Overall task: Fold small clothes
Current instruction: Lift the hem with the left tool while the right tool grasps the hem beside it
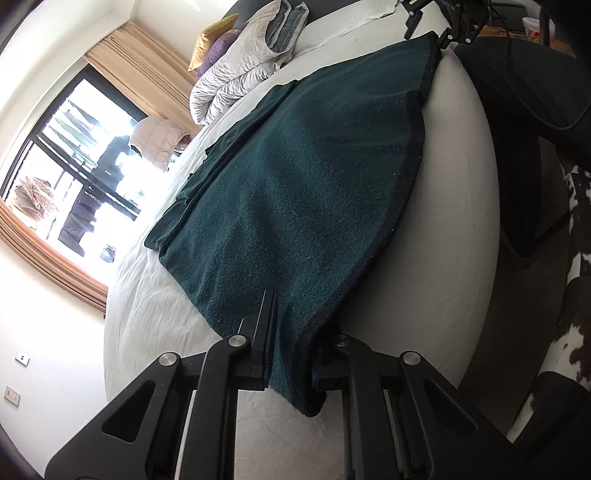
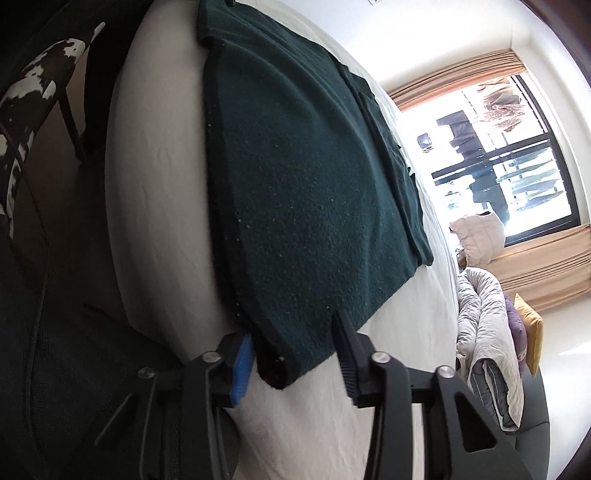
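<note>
Item: dark green knitted garment, spread flat on the bed along its near edge, a folded layer lying along the side toward the window. One lower corner hangs slightly over the mattress edge at each claw.

Left claw: we record it clamped on one corner of the garment, the fabric bunched between the fingers, which stand close together.

Right claw: we record its jaws standing apart, one on either side of the opposite corner and dark hem. The blue-padded finger is just beside the hem; we cannot tell whether it touches. The other finger is clear of the cloth. In the left wrist view this claw appears at the garment's far corner.

Also on the bed: a rolled pale quilt with purple and yellow cushions behind it. Tan curtains frame the window. A cowhide-patterned chair stands beside the bed.
</note>
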`<state>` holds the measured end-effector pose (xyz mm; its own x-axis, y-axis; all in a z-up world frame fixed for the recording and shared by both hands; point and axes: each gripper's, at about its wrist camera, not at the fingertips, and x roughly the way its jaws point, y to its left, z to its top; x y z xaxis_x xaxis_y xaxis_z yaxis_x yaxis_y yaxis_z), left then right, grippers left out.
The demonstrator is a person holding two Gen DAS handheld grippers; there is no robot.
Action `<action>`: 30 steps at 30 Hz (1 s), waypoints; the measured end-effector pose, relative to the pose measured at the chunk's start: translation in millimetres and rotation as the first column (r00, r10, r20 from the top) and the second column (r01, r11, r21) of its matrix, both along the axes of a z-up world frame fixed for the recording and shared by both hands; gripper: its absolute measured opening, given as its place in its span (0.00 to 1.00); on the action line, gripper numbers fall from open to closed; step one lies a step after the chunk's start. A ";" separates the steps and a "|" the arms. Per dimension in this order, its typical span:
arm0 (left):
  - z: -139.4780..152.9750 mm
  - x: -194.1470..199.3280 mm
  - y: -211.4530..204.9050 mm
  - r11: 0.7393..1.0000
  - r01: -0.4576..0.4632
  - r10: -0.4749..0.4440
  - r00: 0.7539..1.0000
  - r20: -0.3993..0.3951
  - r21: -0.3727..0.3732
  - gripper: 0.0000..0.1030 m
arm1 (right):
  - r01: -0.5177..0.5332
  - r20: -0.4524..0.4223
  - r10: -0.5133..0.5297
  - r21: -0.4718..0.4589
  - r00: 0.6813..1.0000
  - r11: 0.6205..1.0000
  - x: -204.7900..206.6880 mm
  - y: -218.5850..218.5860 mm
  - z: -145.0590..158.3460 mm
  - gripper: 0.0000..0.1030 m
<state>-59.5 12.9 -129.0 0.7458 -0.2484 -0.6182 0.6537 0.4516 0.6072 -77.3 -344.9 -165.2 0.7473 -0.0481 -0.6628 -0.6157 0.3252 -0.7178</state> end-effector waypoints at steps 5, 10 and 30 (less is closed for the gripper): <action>1.7 1.8 1.7 1.000 -0.012 0.012 1.000 -0.011 -0.019 0.10 | 0.034 0.001 -0.034 -0.018 0.999 0.999 -1.7 6.4 -4.9 0.07; 8.8 5.2 5.1 0.997 -0.047 0.046 0.999 -0.010 -0.054 0.04 | 0.122 0.011 -0.123 0.080 0.992 0.989 4.6 11.1 13.1 0.04; 134.4 96.6 36.6 0.822 -0.268 0.263 0.961 -0.083 -0.503 0.03 | 0.260 0.055 -0.380 0.640 0.923 0.723 99.3 -18.8 147.1 0.04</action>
